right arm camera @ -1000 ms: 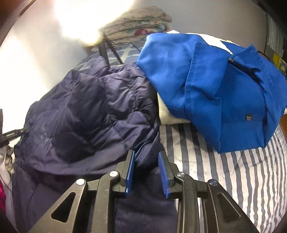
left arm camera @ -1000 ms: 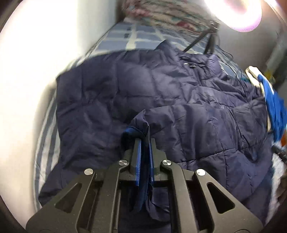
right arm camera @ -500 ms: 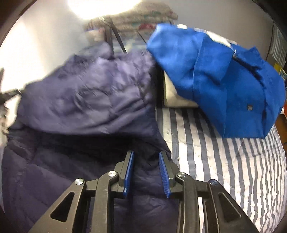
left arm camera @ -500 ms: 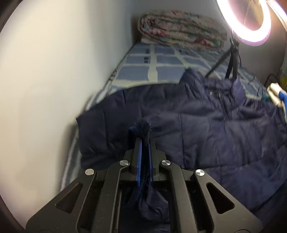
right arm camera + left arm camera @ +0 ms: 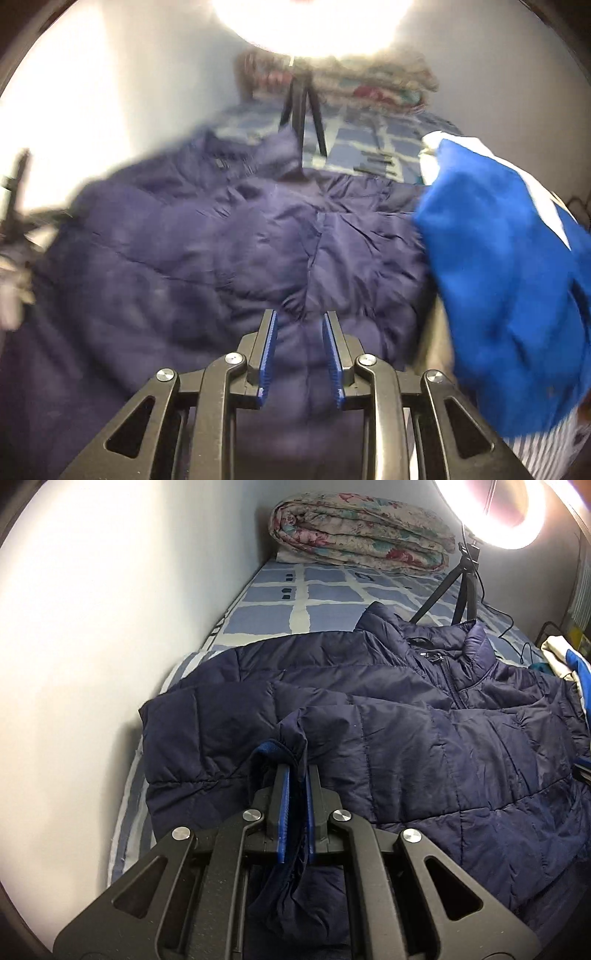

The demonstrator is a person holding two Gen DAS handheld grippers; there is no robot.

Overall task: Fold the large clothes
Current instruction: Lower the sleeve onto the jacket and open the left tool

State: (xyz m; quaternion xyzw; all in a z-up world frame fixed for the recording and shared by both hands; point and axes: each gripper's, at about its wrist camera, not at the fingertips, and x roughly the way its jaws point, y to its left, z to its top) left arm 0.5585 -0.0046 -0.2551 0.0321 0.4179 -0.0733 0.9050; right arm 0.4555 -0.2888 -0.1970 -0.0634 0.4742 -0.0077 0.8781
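Centrally, the navy puffer jacket [image 5: 388,709] lies spread on the bed [image 5: 317,590], its cuff pinched in the left tongs [image 5: 295,775] at lower centre; the right tongs [image 5: 299,332], jaws just closing, stand parted over it with fabric between, unpressed; no writing readable

The navy quilted puffer jacket [image 5: 424,746] lies spread front-up across the middle of the left wrist frame, its stand-up collar [image 5: 476,642] toward the upper right and its zip partly closed. One sleeve is folded over the body, its blue-lined cuff [image 5: 284,749] raised at centre (pinched there). In the right wrist frame the jacket [image 5: 221,258] fills the centre and lower left, blurred.
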